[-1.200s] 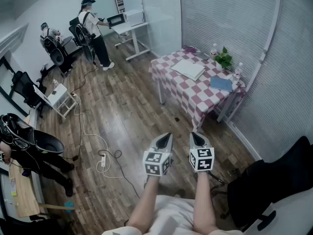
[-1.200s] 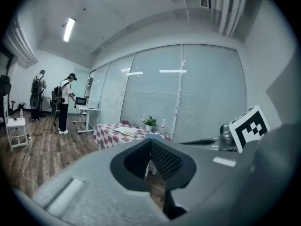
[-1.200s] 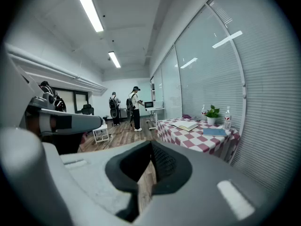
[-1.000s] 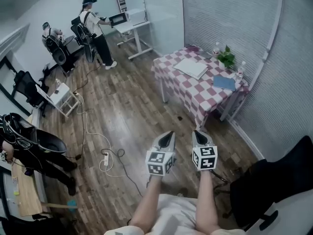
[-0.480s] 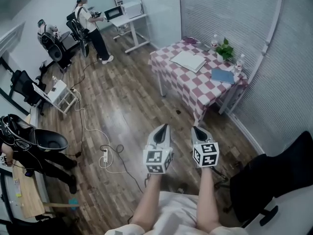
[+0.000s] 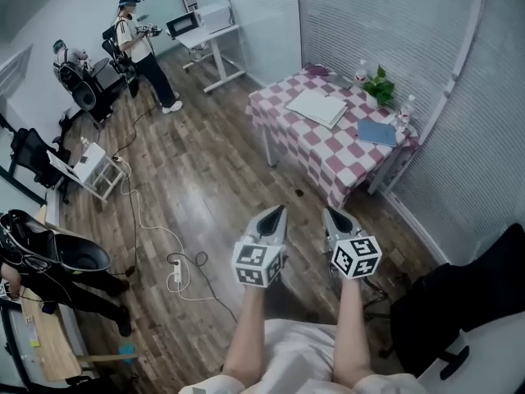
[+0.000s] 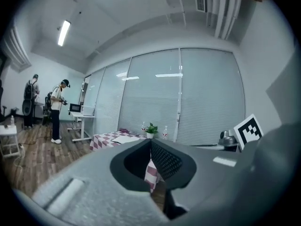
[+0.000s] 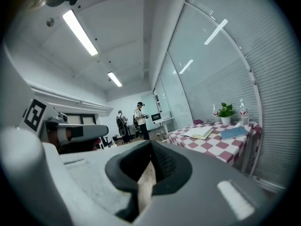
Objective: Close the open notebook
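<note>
At about eight o'clock from the left gripper (image 6: 280, 210), a power strip (image 6: 174, 274) and its white cable trail over the wood floor. A black chair (image 6: 459, 302) sits at four o'clock of the right gripper (image 6: 327, 213). I judge that a careless step on the way in could snag either one.

Further on, at one o'clock, the checked table (image 6: 308, 150) stands well apart from both grippers, so nothing on it is within reach yet. The open notebook (image 6: 317, 107) lies flat toward the table's eleven o'clock side, with a blue book (image 6: 377, 132) at its four o'clock. A potted plant (image 6: 380, 91) and a water bottle (image 6: 404, 108) stand near the far edge. A wide sweep while flipping the cover could topple those or drag the cloth.

Both pairs of jaws are pressed together, tips meeting. Each gripper view shows nothing between them, and they touch nothing. Closed tips may catch a cover poorly, so they would likely need to part first or push at the page edge.
</note>
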The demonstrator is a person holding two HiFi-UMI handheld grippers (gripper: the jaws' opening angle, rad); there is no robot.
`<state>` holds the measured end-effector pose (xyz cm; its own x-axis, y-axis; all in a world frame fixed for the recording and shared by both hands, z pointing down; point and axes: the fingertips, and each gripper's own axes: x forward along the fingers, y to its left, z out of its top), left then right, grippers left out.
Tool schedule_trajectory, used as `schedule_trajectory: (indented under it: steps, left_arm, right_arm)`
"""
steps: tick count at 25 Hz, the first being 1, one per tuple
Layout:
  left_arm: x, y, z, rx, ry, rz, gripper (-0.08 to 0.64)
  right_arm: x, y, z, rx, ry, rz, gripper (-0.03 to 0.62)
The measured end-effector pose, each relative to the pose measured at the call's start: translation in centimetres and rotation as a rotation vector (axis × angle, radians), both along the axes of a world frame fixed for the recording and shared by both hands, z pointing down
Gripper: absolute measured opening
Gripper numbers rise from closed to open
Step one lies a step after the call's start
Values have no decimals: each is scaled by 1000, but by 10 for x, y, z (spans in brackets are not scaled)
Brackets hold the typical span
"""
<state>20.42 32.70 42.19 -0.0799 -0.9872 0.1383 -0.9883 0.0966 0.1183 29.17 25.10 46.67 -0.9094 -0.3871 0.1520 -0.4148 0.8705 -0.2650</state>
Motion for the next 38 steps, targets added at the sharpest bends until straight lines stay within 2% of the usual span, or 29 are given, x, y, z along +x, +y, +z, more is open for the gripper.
schedule_trajectory:
  steps: [2, 5, 7, 8, 11, 12, 17, 20, 25, 31, 38]
  left_arm:
    - [-12, -17, 1, 18, 40, 30, 8]
    - [-33, -42, 3, 48, 95, 56, 8]
    - [-50, -59, 4, 68, 129, 73, 7]
    - [-57, -69, 5, 67, 116, 90, 6]
    - [-67, -94, 17, 6, -28, 172, 8]
    - [-73, -100, 22, -13, -51, 182, 7]
    - [-127, -125, 34, -17, 19, 139, 8]
    - [-157, -135, 40, -23, 22, 135, 8]
    - [-204, -135, 50, -43, 85, 123, 8]
    - [-240, -134, 62, -83, 87, 114, 8]
    - [-269, -146, 60, -99, 44, 125, 8]
  right_arm:
    - [-11, -13, -4, 30, 0, 5, 0]
    - [-31, -31, -1, 93, 91, -5, 0]
    - [-44, -47, 1, 94, 121, 6, 0]
    - [-50, -57, 1, 78, 119, 24, 0]
    - [-63, -86, 6, 9, 82, 104, 0]
    - [-68, -92, 8, -1, 74, 124, 0]
    - [-103, -118, 21, 11, 139, 160, 0]
    - [-115, -136, 22, -30, 113, 206, 0]
    - [-134, -149, 26, -59, 72, 282, 0]
    - [-159, -159, 45, -33, 196, 318, 0]
    - [-205, -178, 43, -27, 175, 304, 0]
